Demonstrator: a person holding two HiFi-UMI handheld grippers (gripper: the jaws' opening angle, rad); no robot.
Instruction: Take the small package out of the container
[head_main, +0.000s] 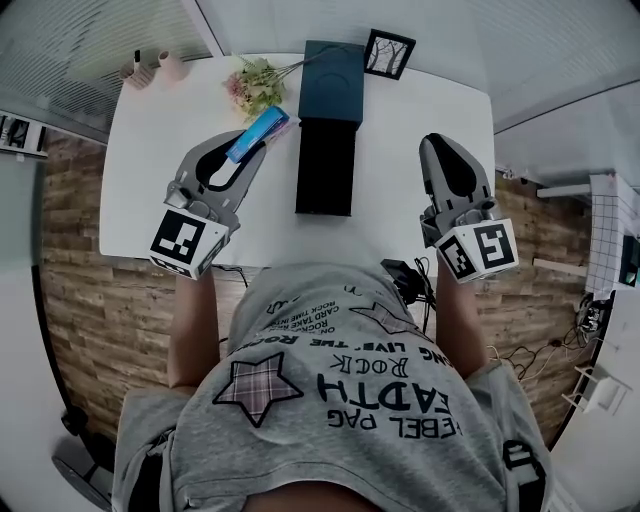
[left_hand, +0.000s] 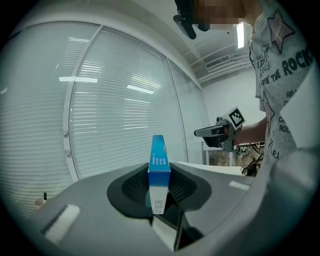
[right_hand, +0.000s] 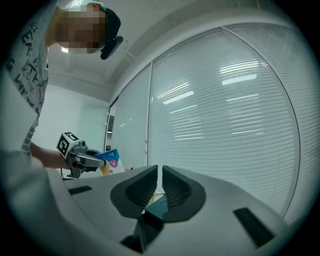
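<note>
My left gripper (head_main: 250, 143) is shut on a small blue and white package (head_main: 258, 132), held above the white table, left of the container. In the left gripper view the package (left_hand: 158, 165) stands upright between the dark pads (left_hand: 134, 186), end-on to the camera. The container is a long dark box (head_main: 325, 165) with its teal lid (head_main: 332, 85) lying open behind it, at the table's middle. My right gripper (head_main: 437, 142) hovers to the right of the box; its jaws (right_hand: 160, 187) stand nearly together with nothing between them. It also sees the left gripper (right_hand: 82, 159) and the package (right_hand: 111, 160).
A bunch of flowers (head_main: 255, 85) lies behind the left gripper. A framed picture (head_main: 388, 52) stands at the table's back and small pink vases (head_main: 172, 65) at its far left corner. The white table (head_main: 150, 180) stands on wooden flooring. Window blinds (left_hand: 115, 115) fill both gripper views.
</note>
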